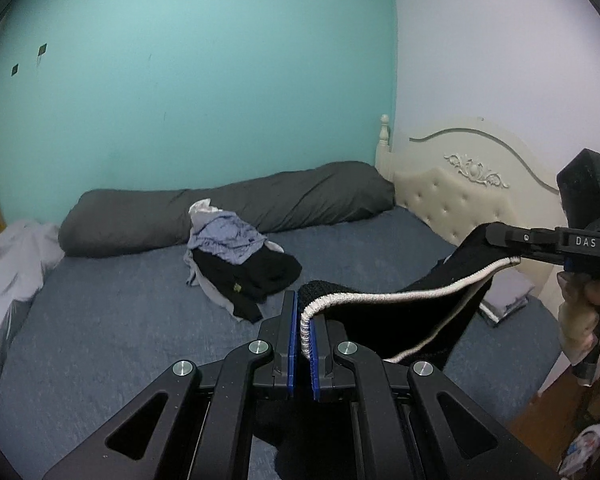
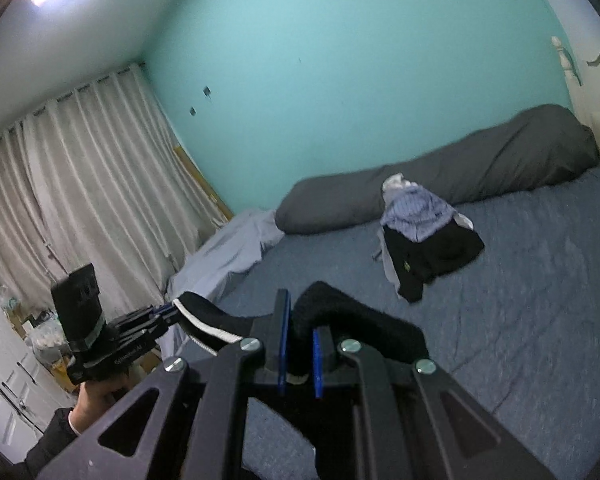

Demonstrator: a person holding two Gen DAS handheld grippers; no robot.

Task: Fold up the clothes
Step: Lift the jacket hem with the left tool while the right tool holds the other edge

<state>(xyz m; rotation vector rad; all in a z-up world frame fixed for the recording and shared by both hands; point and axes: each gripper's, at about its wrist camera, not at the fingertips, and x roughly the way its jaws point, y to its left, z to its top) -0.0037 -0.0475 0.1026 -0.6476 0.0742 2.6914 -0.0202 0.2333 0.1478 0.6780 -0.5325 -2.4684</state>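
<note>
bed [image 1: 120, 320]: blue sheet, spread below and ahead of both claws; most of it is left bare. no folded stack is seen on it ahead of the claws.

bolster [image 1: 228, 208]: dark grey, laid along the far edge of the bed against the teal wall, well beyond both claws.

duvet [image 1: 12, 276]: pale, bunched at the bed's end, far to the left of the left claw.

pile [image 1: 240, 256]: unfolded clothes, a blue-grey piece on top, a black one beneath, pale cloth under that. it is placed ahead of the left claw and ahead-right of the right claw, well apart from both. judged untouched, so this part of the task is left to do.

small pale item [image 1: 508, 300]: flat on the bed near the headboard, seen past the garment's right end; whether it is a folded piece cannot be told.

garment [image 1: 400, 312]: black knit with a white ribbed edge, held in the air between the two claws and sagging in the middle, above the near part of the bed. it is judged to be at the start of its fold: lifted and stretched, not yet laid flat or creased.

left claw [image 1: 303, 334]: pressed together on the white edge at one end of the garment.

right claw [image 2: 300, 354]: pinching a thick black bunch at the other end; a little white trim is shown at the base of the pads.
</note>
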